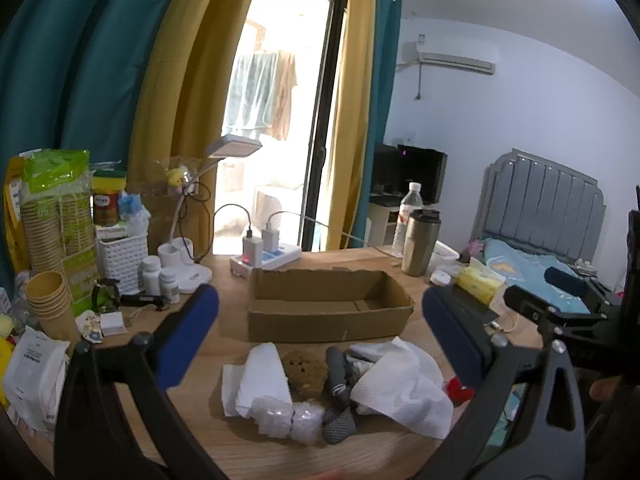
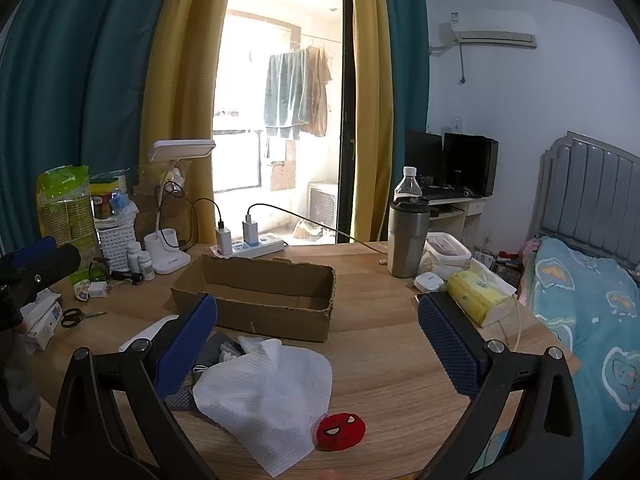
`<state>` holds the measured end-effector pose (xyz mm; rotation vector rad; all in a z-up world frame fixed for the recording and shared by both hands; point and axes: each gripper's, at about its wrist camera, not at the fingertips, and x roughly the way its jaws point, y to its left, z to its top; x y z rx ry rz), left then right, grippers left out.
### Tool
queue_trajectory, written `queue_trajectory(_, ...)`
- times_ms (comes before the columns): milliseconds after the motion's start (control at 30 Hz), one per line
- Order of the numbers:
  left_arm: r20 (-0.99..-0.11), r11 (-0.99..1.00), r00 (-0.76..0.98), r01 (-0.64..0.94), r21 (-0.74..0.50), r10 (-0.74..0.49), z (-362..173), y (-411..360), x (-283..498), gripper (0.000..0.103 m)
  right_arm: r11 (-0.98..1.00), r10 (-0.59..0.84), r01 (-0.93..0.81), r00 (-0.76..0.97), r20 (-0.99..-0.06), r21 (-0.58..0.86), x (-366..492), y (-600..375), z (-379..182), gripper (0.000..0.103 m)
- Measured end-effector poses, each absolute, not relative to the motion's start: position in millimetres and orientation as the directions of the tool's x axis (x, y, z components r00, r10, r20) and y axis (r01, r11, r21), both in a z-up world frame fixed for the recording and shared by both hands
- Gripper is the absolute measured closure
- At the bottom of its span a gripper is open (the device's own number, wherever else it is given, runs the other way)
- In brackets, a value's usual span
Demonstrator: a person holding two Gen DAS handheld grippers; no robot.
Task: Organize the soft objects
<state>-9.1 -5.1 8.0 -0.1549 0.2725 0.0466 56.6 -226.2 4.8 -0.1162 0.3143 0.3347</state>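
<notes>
An empty cardboard box [image 1: 332,304] stands mid-table; it also shows in the right wrist view [image 2: 256,296]. In front of it lies a pile of soft things: a folded white cloth [image 1: 262,376], a brown sponge [image 1: 305,372], grey socks [image 1: 340,372], a white paper towel [image 1: 404,388] [image 2: 264,396] and a red Spider-Man plush [image 2: 341,431] [image 1: 459,389]. My left gripper [image 1: 320,340] is open and empty, hovering above the pile. My right gripper [image 2: 318,344] is open and empty over the paper towel.
A power strip [image 1: 266,258], desk lamp [image 1: 188,256], pill bottles [image 1: 160,276], paper cups [image 1: 52,304] and a white basket [image 1: 122,256] crowd the left and back. A steel tumbler [image 2: 406,236], tissue pack [image 2: 478,296] and scissors [image 2: 78,316] lie around. A bed [image 2: 592,312] stands right.
</notes>
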Motion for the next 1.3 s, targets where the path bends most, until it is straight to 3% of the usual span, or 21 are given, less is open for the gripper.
queue_trajectory(833,-0.251,0.99,0.968,-0.014,-0.142,-0.023,12.2,-11.7,-16.4,0.001,0.94,0.308,-0.339,0.899,-0.313,-0.048,58.8,-228.2,4.7,0.0)
queue_trajectory(1300,-0.252,0.992,0.968,-0.041,-0.122,0.009,12.4,-13.4,-16.8,0.001,0.938,0.314,-0.344,0.899,-0.306,-0.048,55.5,-225.5,4.7,0.0)
